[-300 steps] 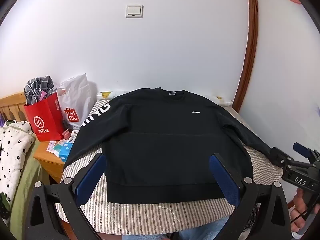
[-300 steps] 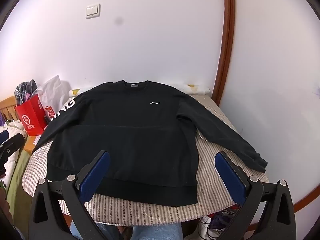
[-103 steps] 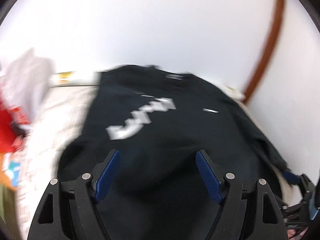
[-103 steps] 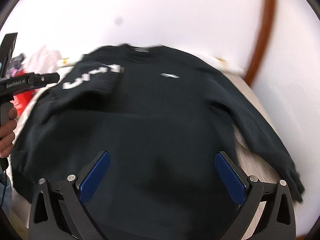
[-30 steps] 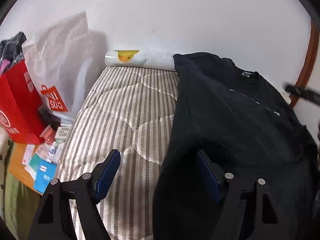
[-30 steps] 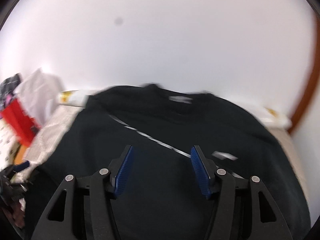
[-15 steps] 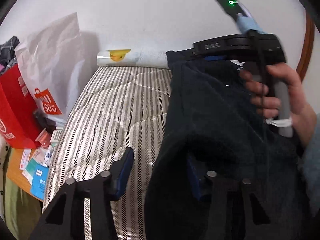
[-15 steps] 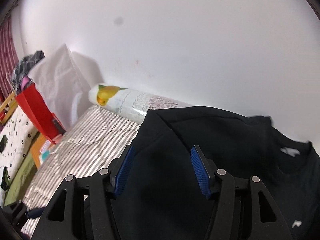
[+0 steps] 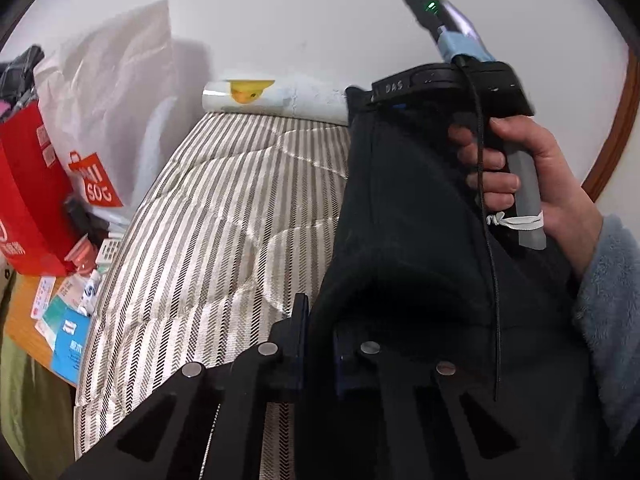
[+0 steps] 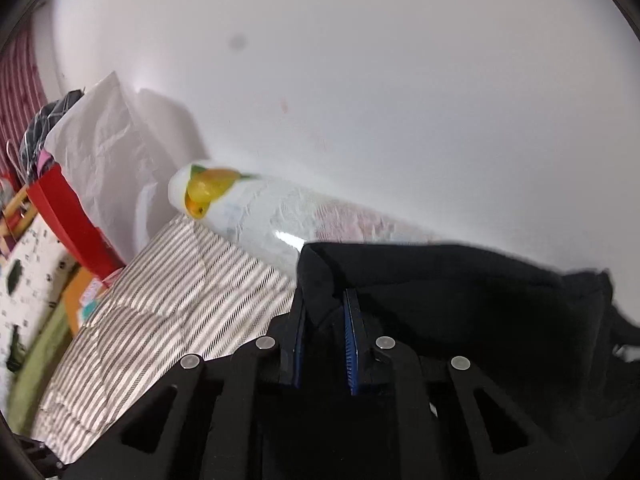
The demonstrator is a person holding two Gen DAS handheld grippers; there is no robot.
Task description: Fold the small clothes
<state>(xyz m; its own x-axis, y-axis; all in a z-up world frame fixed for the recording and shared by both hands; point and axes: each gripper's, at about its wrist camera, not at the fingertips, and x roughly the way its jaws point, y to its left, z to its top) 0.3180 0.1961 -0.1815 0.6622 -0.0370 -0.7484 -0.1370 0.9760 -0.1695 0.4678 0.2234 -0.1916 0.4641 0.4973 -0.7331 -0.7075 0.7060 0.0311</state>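
A black sweatshirt (image 9: 404, 216) lies on the striped mattress (image 9: 224, 216), its left side folded in to a straight edge. My left gripper (image 9: 320, 344) is shut on the near part of that folded edge. My right gripper (image 10: 324, 320) is shut on the far corner of the same edge, at the shoulder of the sweatshirt (image 10: 460, 292). In the left wrist view the right gripper's body (image 9: 448, 88) and the hand holding it show above the cloth.
A clear plastic roll with a yellow fruit print (image 10: 248, 208) lies along the white wall. A white shopping bag (image 9: 108, 96) and a red bag (image 9: 24, 184) stand left of the mattress. Small boxes and cards (image 9: 64, 312) lie on a wooden stand.
Both grippers have closed on the sweatshirt's left folded edge. The right gripper moved across to the far left corner near the roll.
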